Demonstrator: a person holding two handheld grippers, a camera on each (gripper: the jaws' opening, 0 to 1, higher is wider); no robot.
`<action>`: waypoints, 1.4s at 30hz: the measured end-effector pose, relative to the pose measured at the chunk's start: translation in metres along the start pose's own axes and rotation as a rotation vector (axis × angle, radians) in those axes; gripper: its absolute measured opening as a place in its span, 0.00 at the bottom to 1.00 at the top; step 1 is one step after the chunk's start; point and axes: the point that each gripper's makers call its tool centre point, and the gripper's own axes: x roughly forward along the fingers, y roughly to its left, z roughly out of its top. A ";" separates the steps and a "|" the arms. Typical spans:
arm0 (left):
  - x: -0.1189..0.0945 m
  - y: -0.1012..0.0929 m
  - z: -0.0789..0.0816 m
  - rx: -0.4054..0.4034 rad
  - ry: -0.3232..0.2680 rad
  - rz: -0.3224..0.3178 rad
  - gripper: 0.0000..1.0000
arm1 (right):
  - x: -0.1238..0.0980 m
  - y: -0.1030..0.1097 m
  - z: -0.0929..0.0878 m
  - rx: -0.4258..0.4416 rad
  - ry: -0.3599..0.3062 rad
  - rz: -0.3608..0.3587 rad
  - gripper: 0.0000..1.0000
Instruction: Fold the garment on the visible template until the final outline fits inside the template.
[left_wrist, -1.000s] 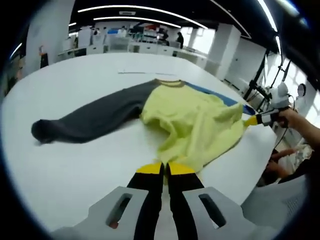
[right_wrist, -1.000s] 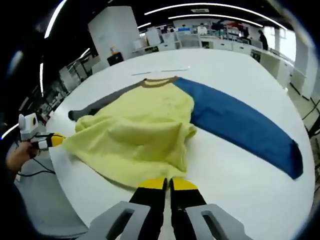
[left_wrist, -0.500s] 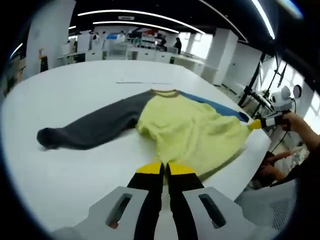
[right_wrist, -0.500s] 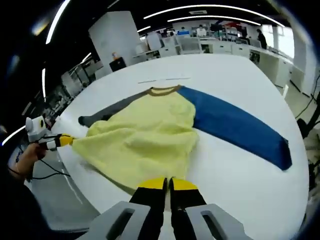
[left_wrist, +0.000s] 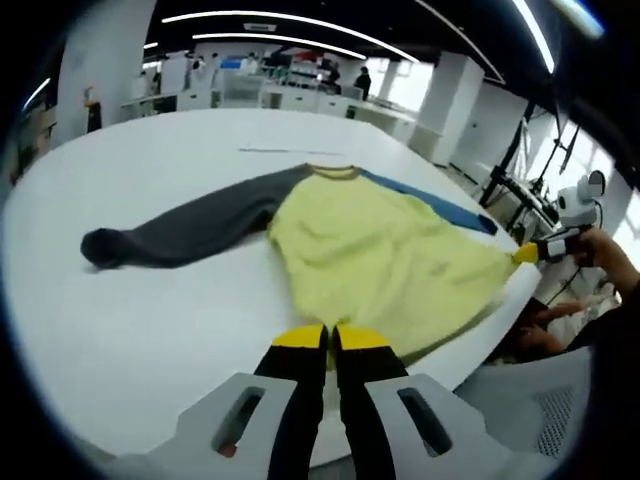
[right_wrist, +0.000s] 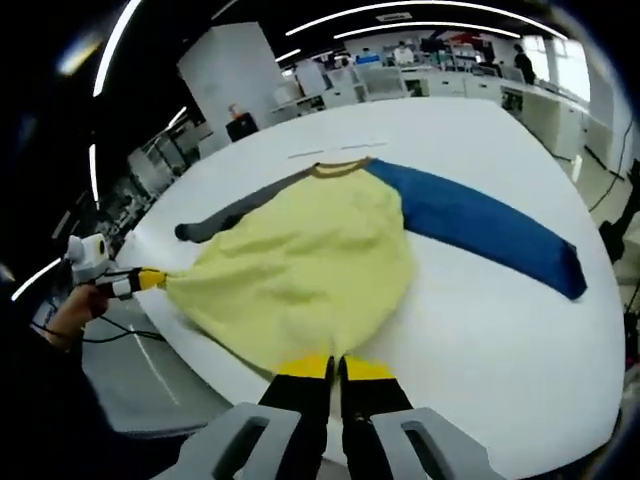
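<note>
Both grippers pinched tight on the hem of the garment, one at each bottom corner. The left gripper has its yellow-tipped jaws closed on the near hem edge; the right gripper does the same at the other corner. Each one shows up in the other's view as a small yellow tip at the stretched cloth corner, with a hand behind it.

The garment lies face-up on the white surface, its yellow body pulled taut toward the near edge. The hem overhangs that edge slightly. Reads as a spread-and-flatten hold: tension across the hem takes the wrinkles out before any fold.

The grey sleeve trails off to the left, the blue sleeve to the right, both flat and unfolded. The collar points to the far side.

A thin pale line on the surface sits just beyond the collar. Possibly a template edge, but it's too faint to say.

Judgement: early stage, no fold made yet. Next likely move is lifting the hem toward the collar.
</note>
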 end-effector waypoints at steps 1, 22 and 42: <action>0.000 0.001 -0.003 0.004 0.009 0.006 0.00 | 0.001 -0.001 -0.003 0.000 0.008 -0.003 0.00; 0.013 0.008 -0.063 0.047 0.170 0.073 0.00 | 0.024 -0.034 -0.056 0.004 0.159 -0.114 0.00; 0.002 0.006 -0.038 -0.007 0.143 0.073 0.00 | 0.000 -0.027 -0.019 0.168 0.033 -0.047 0.00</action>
